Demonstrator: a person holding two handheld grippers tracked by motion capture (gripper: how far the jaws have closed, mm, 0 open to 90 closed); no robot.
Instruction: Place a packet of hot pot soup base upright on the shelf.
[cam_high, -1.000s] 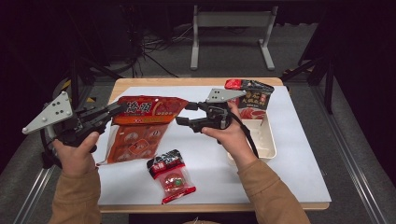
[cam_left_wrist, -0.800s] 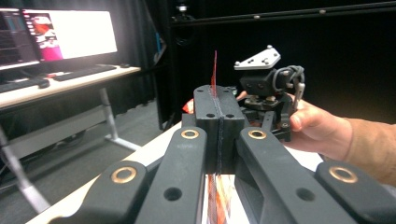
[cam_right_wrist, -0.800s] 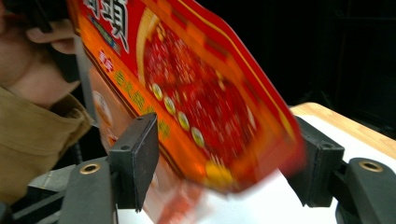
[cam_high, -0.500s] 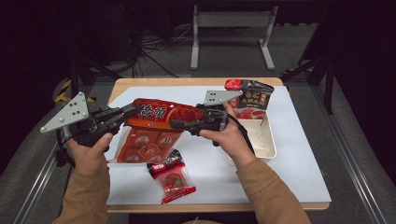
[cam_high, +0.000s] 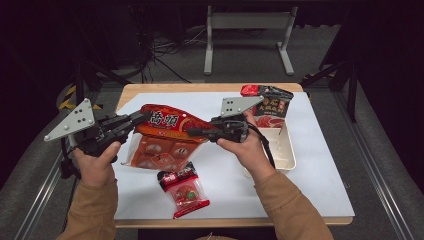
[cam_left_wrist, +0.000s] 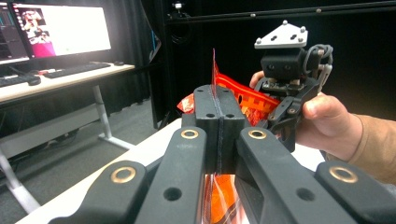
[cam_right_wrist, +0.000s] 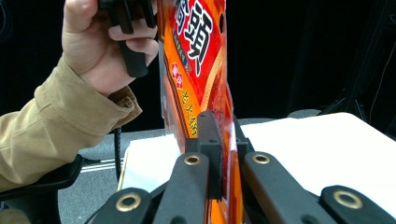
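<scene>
2 grippers share 1 load in the high view: your left gripper (cam_high: 139, 118) pinches the left top corner of the orange snack bag (cam_high: 167, 131), and your right gripper (cam_high: 194, 132) pinches the bag's right edge, its jaws having just been closing onto it. The bag hangs between them above the white sheet (cam_high: 320, 165). Nearer you than both grippers, a small red packet (cam_high: 184, 188) lies flat on the sheet. Beyond your right gripper stands a dark pouch (cam_high: 270, 105), at the far end of a cream tray (cam_high: 286, 156).

In the left gripper view, your left gripper (cam_left_wrist: 218, 135) has its pads pressed together on the bag's thin edge (cam_left_wrist: 215, 74), which rises straight above them; your right hand (cam_left_wrist: 327, 126) is just beyond.

In the right gripper view, your right gripper (cam_right_wrist: 223, 140) clamps the bag (cam_right_wrist: 201, 70), which stands upright above it, with your left hand (cam_right_wrist: 100, 46) up and to the left.
</scene>
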